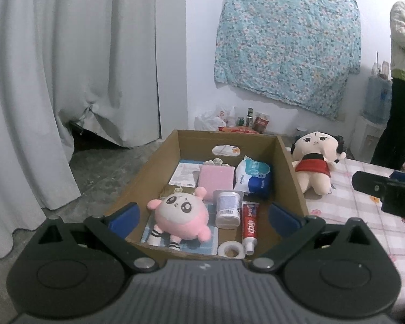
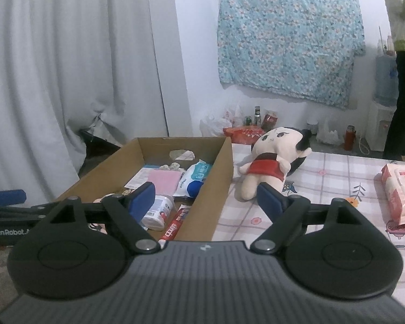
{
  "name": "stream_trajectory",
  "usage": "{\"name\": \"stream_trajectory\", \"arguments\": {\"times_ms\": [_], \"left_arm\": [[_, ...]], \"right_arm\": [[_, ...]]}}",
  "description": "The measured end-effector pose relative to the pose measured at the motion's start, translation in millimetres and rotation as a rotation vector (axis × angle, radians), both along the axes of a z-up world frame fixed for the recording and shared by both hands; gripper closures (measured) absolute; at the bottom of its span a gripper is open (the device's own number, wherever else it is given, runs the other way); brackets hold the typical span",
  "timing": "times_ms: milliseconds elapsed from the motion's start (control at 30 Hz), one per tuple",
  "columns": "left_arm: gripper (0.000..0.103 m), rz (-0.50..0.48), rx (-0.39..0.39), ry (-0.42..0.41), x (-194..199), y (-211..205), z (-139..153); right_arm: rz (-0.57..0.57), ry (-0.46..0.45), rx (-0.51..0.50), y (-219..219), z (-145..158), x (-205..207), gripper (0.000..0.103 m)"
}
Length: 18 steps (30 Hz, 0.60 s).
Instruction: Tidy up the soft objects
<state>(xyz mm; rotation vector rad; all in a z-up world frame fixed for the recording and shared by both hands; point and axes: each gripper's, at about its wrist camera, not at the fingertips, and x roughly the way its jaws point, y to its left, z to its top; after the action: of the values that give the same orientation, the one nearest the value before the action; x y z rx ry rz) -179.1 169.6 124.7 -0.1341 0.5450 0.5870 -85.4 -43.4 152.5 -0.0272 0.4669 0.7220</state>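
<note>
A cardboard box (image 1: 291, 172) stands on the checked tablecloth. A pink round plush toy (image 1: 181, 213) lies in its near left part. My left gripper (image 1: 202, 212) is open and empty, its fingers on either side of the box's near end, above the pink plush. A cream doll in a red dress (image 1: 314, 166) lies on the table to the right of the box. In the right wrist view my right gripper (image 2: 206, 197) is open and empty over the box's right wall (image 2: 218, 186), with the doll (image 2: 270, 164) just beyond its right finger.
The box also holds a tissue pack (image 1: 253, 176), a pink sponge (image 1: 216, 179), a white jar (image 1: 228, 209), a toothpaste tube (image 1: 249, 222) and a tape roll (image 1: 230, 249). A pink wipes pack (image 2: 401, 191) lies far right. A person (image 1: 402, 81) stands behind the table.
</note>
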Motion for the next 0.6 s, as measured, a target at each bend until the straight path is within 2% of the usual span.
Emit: {"name": "stream_trajectory", "arguments": {"times_ms": [433,600], "left_arm": [[0.001,-0.027,-0.019,-0.018,-6,5,1],[0.001,-0.028,-0.007,0.010,-3,5,-7]], "right_arm": [[0.006,-0.059,-0.028,3,7,-17,0.020],[0.022,-0.066,-0.034,5,5,-27,0.020]]}}
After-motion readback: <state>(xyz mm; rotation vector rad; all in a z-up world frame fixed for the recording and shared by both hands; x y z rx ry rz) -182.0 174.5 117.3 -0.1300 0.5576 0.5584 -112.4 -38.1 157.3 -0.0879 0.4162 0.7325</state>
